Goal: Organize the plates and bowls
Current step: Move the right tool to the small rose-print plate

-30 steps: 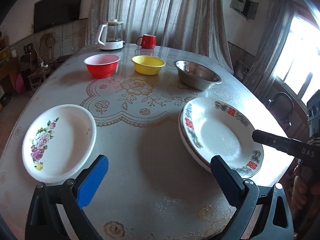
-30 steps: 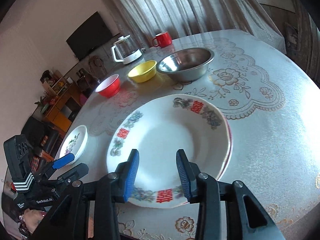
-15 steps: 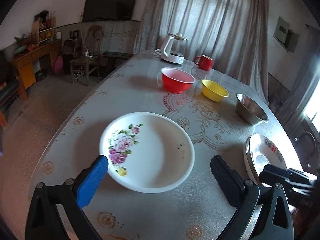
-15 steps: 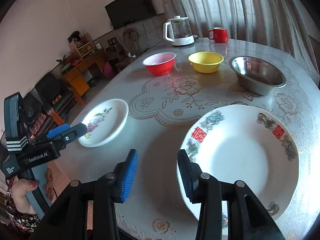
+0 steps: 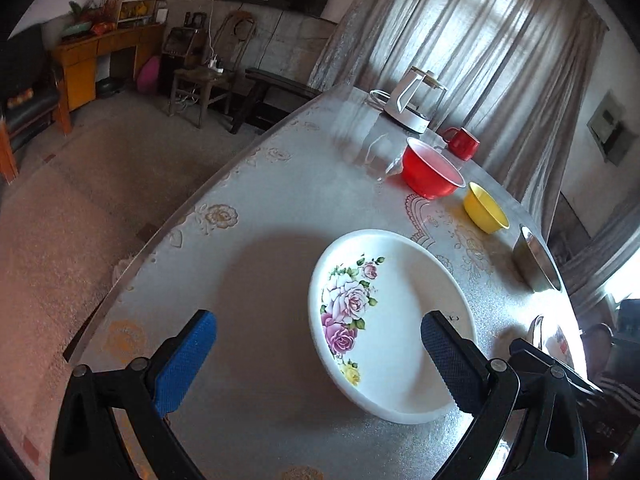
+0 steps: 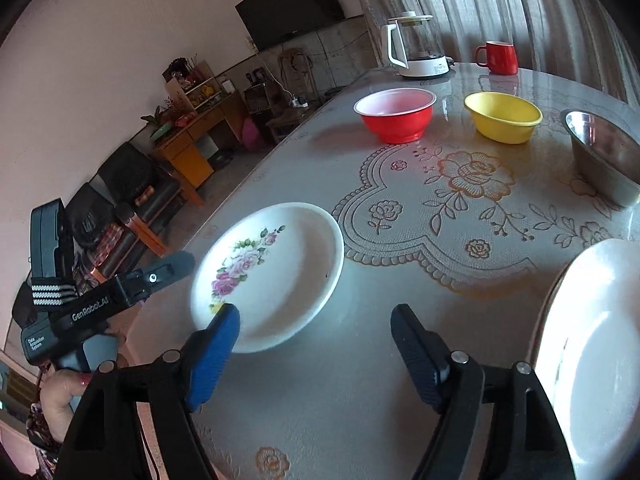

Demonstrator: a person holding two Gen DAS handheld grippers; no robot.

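Note:
A white plate with pink roses (image 5: 396, 320) lies on the table near its left edge; it also shows in the right wrist view (image 6: 272, 272). My left gripper (image 5: 318, 354) is open just in front of it, its right finger over the plate's near rim. My right gripper (image 6: 316, 348) is open above bare table between the rose plate and a stack of large white plates (image 6: 600, 344). A red bowl (image 6: 396, 114), a yellow bowl (image 6: 504, 117) and a steel bowl (image 6: 604, 152) stand in a row at the back.
A glass kettle (image 6: 416, 46) and a red mug (image 6: 498, 57) stand at the far table edge. The left gripper's body (image 6: 100, 300) shows at the left in the right wrist view. The table edge (image 5: 160, 232) drops to the floor on the left.
My left gripper has swung left and closed in on the rose plate. My right gripper has turned left away from the large plates and opened wider.

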